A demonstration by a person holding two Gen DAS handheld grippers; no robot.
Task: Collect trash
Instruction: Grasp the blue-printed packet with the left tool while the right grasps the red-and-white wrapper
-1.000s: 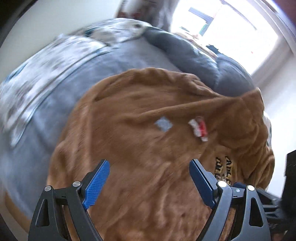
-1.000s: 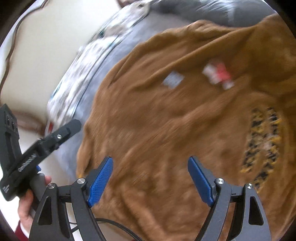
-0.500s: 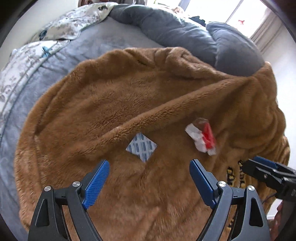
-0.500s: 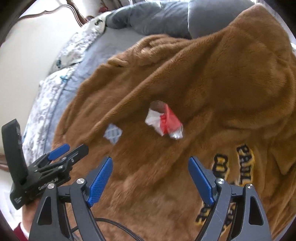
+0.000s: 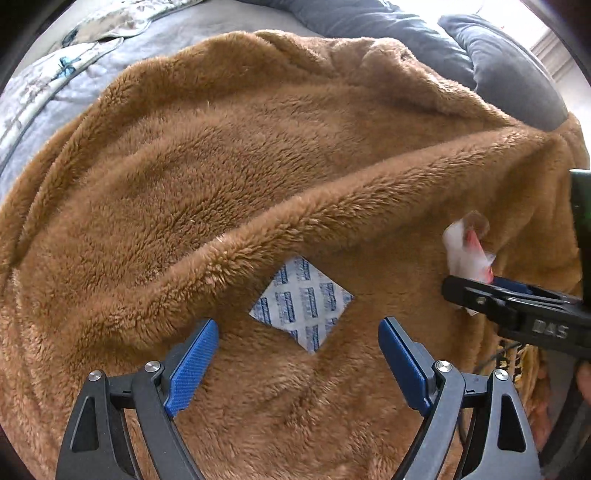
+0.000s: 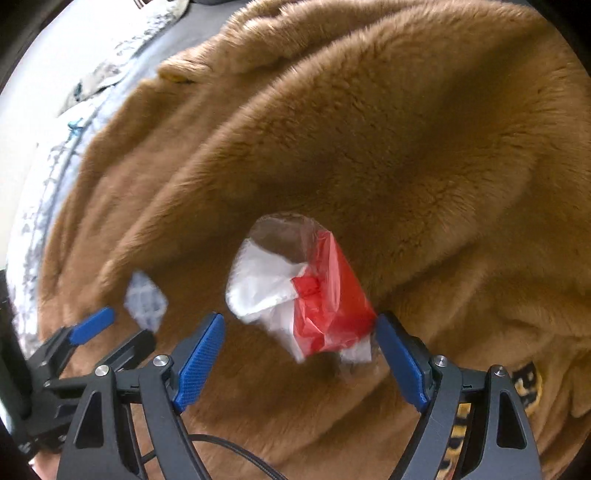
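Note:
A small white sachet with blue print point(image 5: 301, 304) lies flat on a fuzzy brown blanket point(image 5: 258, 166), partly tucked under a fold. My left gripper point(image 5: 298, 332) hangs open just above it, the blue pads on either side and apart from it. A crumpled red, white and clear plastic wrapper point(image 6: 306, 295) lies on the same blanket point(image 6: 406, 147). My right gripper point(image 6: 300, 332) is open around the wrapper's near end, with the right pad close to the red plastic and no squeeze visible. In the left wrist view the wrapper point(image 5: 467, 251) shows at the right. The sachet point(image 6: 144, 302) appears blurred in the right wrist view.
The blanket covers a bed with a grey sheet point(image 5: 122, 51) and a floral pillow point(image 5: 122, 14) at the far left. Dark grey pillows point(image 5: 509, 74) lie at the far side. Black and yellow lettering point(image 6: 528, 384) marks the blanket near the right gripper. A cable point(image 6: 229, 446) runs below.
Both grippers have come down closer to the blanket. The sachet now sits between the left pads and the wrapper between the right pads. Both stayed open.

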